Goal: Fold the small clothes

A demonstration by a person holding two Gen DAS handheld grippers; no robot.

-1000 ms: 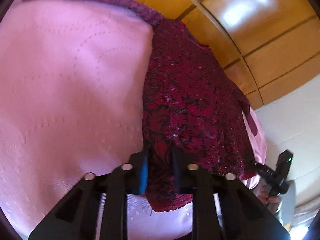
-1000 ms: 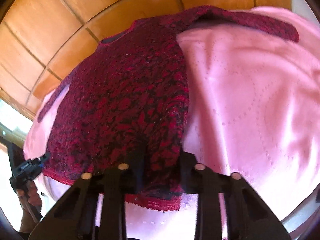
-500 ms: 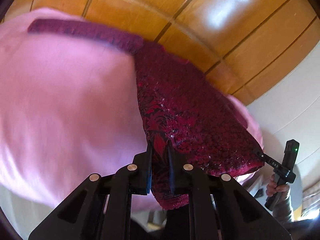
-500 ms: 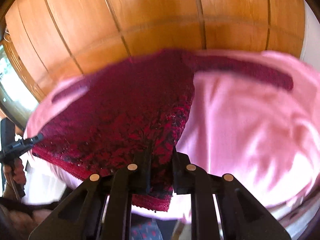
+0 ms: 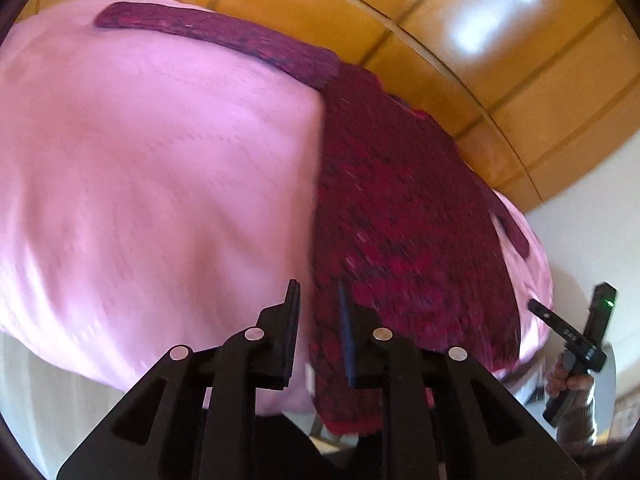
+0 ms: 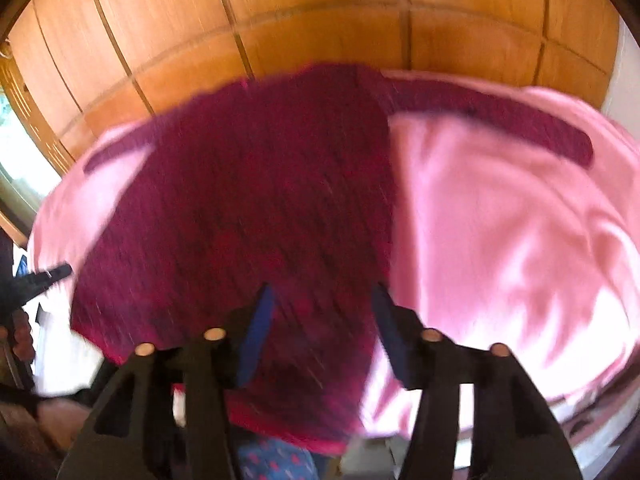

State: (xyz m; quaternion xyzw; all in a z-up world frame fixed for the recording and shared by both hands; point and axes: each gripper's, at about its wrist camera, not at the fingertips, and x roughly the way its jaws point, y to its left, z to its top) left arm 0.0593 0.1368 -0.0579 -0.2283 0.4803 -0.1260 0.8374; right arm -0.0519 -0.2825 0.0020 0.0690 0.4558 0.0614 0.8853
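Note:
A dark red patterned knit sweater (image 5: 400, 208) lies spread on a pink cloth (image 5: 160, 168), one sleeve stretched out along the far edge. My left gripper (image 5: 318, 292) is open at the sweater's near hem, at its left edge, with the fabric between the jaws but not pinched. In the right wrist view the sweater (image 6: 256, 200) fills the middle, over the pink cloth (image 6: 500, 220). My right gripper (image 6: 322, 294) is open wide above the near hem. Both views are motion-blurred.
Wooden panelled doors (image 5: 460, 40) stand behind the cloth-covered surface and also show in the right wrist view (image 6: 320, 20). The other gripper shows at the right edge of the left view (image 5: 576, 336) and the left edge of the right view (image 6: 36, 284).
Both grippers were shut on the sweater's near hem and have now opened and let it go. Both have drawn back from the surface, and the sweater lies flat.

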